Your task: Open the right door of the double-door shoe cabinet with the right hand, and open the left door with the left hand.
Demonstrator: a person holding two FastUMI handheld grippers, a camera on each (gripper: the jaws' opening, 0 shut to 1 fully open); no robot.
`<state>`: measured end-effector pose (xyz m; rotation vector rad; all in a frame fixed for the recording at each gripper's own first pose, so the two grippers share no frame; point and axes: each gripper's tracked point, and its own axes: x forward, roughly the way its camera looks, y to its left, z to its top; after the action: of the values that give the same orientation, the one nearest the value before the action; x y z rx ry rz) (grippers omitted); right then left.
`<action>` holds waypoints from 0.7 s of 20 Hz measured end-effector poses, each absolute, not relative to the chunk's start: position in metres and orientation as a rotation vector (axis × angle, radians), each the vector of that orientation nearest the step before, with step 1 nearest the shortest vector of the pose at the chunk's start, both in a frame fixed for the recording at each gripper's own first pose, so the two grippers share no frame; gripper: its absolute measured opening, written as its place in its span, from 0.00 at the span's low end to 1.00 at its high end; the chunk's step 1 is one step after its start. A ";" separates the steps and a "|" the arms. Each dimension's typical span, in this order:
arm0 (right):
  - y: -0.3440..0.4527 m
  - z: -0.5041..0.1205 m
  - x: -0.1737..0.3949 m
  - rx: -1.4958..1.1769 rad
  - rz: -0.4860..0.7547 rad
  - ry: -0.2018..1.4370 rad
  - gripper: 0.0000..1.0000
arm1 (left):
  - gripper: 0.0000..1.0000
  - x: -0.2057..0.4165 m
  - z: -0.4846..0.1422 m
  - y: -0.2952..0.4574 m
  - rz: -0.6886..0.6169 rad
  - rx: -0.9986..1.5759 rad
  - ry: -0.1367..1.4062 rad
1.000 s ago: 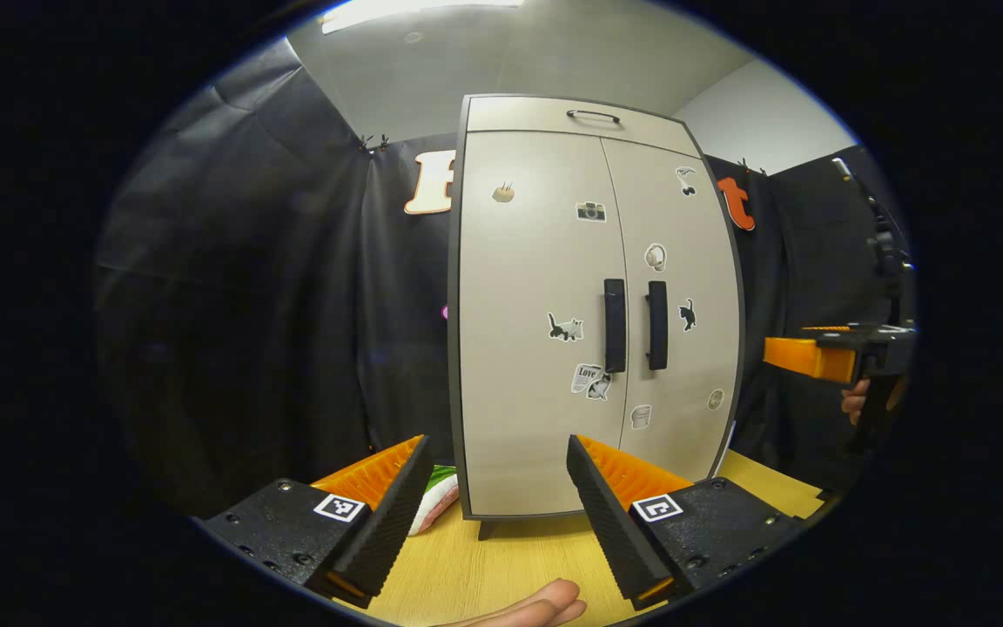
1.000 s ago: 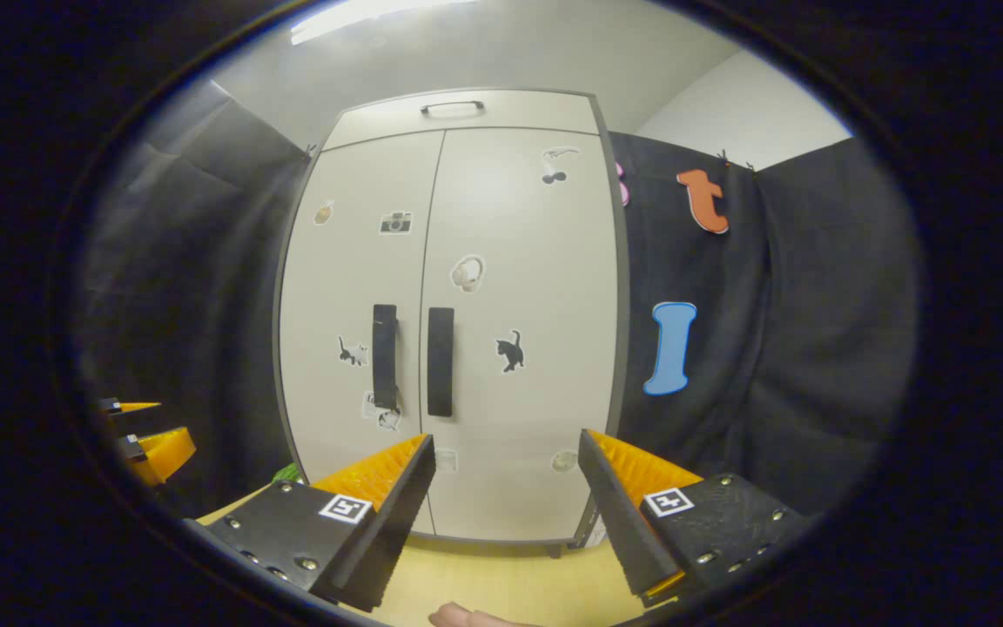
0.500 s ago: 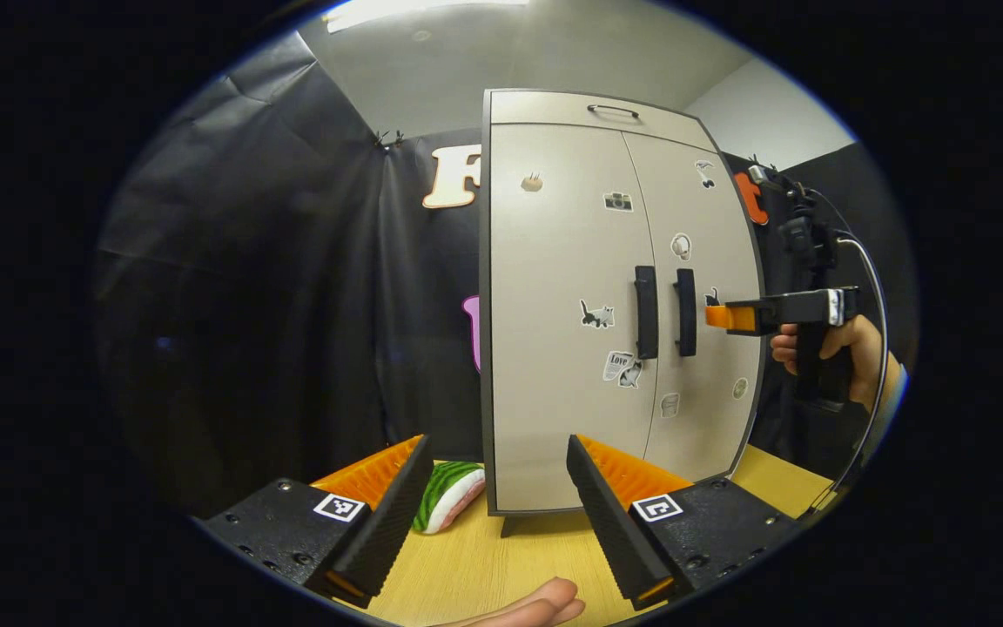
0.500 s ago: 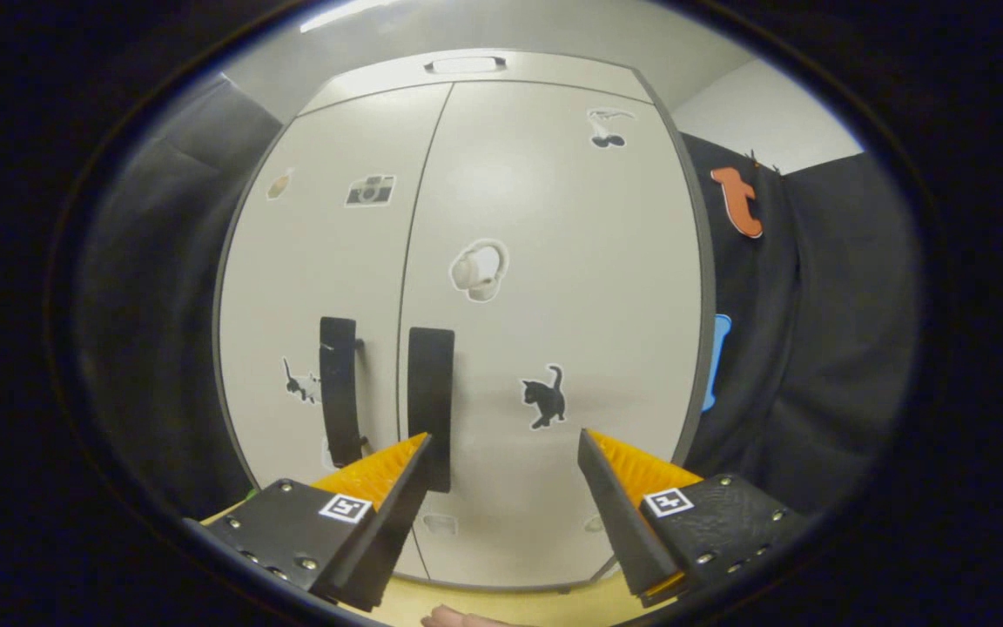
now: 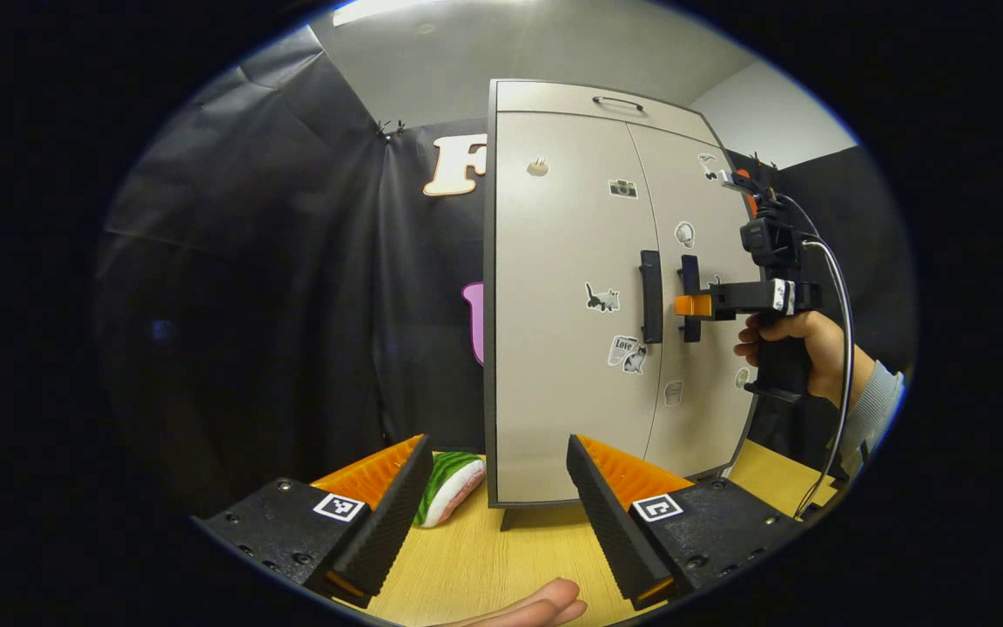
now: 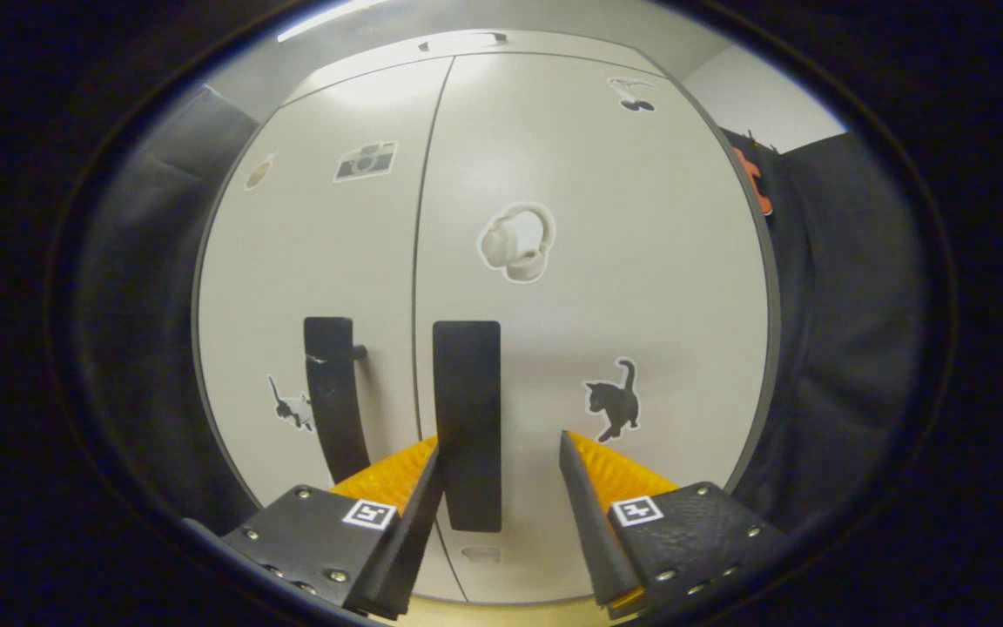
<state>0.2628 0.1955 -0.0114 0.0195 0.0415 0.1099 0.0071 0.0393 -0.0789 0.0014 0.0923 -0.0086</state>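
Observation:
The beige shoe cabinet [image 5: 571,348] stands on the table with both doors shut. Its two dark vertical handles sit side by side at the middle seam: the left handle [image 5: 650,296] and the right handle [image 5: 690,292]. My right gripper [image 6: 500,442] is open and straddles the right handle [image 6: 467,409]; its left finger lies close against the handle's edge, while the right finger stands apart from it. In the left gripper view a hand [image 5: 793,335] holds that right gripper [image 5: 695,305] at the handle. My left gripper [image 5: 497,483] is open, low over the table, well short of the cabinet.
A watermelon-patterned plush [image 5: 451,486] lies on the wooden table [image 5: 510,557] beside the cabinet's left foot. Black cloth walls the booth on both sides. A cable [image 5: 841,348] hangs from the right gripper. The left handle [image 6: 332,392] is just left of my right gripper's fingers.
My right gripper has moved forward to the cabinet until the right handle sits between its fingers, which have narrowed a little. The left gripper view has swung slightly left; both doors stay shut.

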 end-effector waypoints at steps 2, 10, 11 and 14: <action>0.198 -0.010 0.262 0.022 0.097 0.041 0.67 | 0.96 0.006 -0.083 0.039 -0.007 0.012 0.096; 0.214 -0.010 0.260 -0.016 0.150 0.044 0.25 | 0.96 0.003 -0.085 0.029 -0.023 0.026 0.095; 0.213 -0.012 0.261 -0.011 0.153 0.049 0.26 | 0.96 0.002 -0.084 0.029 -0.022 0.025 0.093; 0.213 -0.011 0.256 0.005 0.182 0.060 0.18 | 0.96 0.003 -0.083 0.032 -0.008 0.032 0.095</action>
<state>0.2564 0.2128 -0.0111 0.0049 0.0603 0.1820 0.0028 0.0324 -0.0829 0.0318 0.0951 -0.0081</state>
